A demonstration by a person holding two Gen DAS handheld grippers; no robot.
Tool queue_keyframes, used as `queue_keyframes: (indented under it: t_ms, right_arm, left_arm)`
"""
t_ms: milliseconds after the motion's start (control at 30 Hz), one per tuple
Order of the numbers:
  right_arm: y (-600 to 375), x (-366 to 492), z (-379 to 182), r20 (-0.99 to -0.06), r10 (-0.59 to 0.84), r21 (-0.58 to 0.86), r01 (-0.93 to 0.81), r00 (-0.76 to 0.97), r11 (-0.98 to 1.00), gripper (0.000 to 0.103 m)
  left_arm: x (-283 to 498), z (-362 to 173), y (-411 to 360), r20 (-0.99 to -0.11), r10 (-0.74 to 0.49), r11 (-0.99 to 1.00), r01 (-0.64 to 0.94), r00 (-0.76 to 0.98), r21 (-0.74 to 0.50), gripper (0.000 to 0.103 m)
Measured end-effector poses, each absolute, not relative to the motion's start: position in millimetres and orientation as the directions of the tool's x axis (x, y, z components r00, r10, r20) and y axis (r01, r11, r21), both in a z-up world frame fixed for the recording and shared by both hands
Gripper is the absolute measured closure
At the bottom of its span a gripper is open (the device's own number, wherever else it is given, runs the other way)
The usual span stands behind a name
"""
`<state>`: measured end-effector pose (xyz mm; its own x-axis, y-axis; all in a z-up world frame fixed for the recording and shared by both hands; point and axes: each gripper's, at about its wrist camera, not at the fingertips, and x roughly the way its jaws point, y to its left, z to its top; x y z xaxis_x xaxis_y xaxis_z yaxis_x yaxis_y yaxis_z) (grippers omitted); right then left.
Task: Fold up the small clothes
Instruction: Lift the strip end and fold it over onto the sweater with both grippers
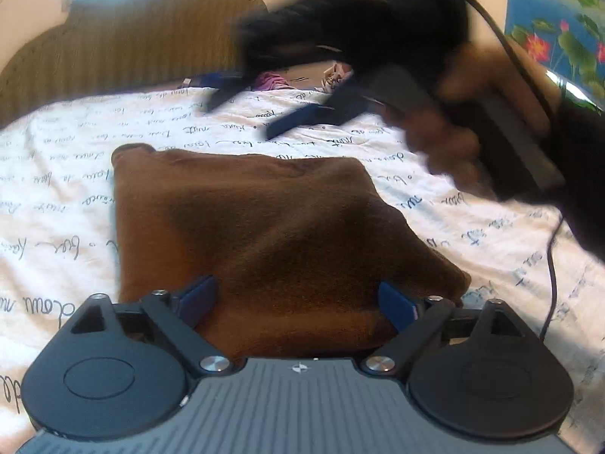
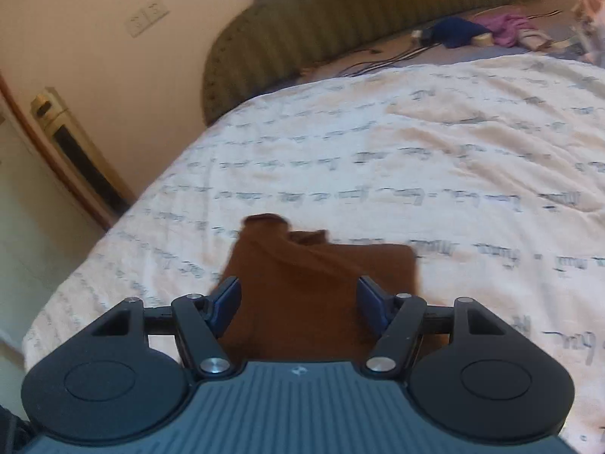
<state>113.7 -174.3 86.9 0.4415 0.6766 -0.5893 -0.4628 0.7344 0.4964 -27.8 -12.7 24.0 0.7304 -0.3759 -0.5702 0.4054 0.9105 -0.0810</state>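
Both tongs apart | brown garment (image 1: 272, 234) folded | script-print bedspread (image 2: 416, 159) | padded headboard (image 2: 340, 19)

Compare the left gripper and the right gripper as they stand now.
The left gripper sits low at the near edge of the brown cloth; the right gripper is up above the bedspread beyond the cloth's far edge. The left gripper looks sharp in its own view; the right gripper, seen from the left wrist, is motion-blurred. Both are open, with blue fingers, and hold nothing.
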Motion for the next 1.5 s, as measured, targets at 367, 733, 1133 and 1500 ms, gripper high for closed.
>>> queue_keyframes:
  t_ms: [367,733,1133,1500]
  right_arm:
    - [-146,164,39,-0.646,0.68,0.578,-0.36,0.347,0.733,0.039]
    - [-308,9,52,-0.464,0.76,0.751,-0.252,0.455,0.61,0.032]
    - [-270,3,6,-0.519,0.814,0.786,-0.228,0.262,0.575,0.087]
    - [-288,-48,-14,-0.428,0.867,0.854,-0.202,0.255,0.48,0.082]
  left_arm:
    - [-30,29,-4,-0.536,-0.4,0.908,0.4,0.743,-0.124,0.009]
    - [-41,38,132,-0.47,-0.498,0.742,0.078,0.729,-0.666,0.003]
    - [8,23,98,-0.633,-0.551,0.767,0.03,0.543,-0.641,0.082]
    - [-55,28,100,-0.659,-0.474,0.854,0.123,0.584,-0.505,0.059]
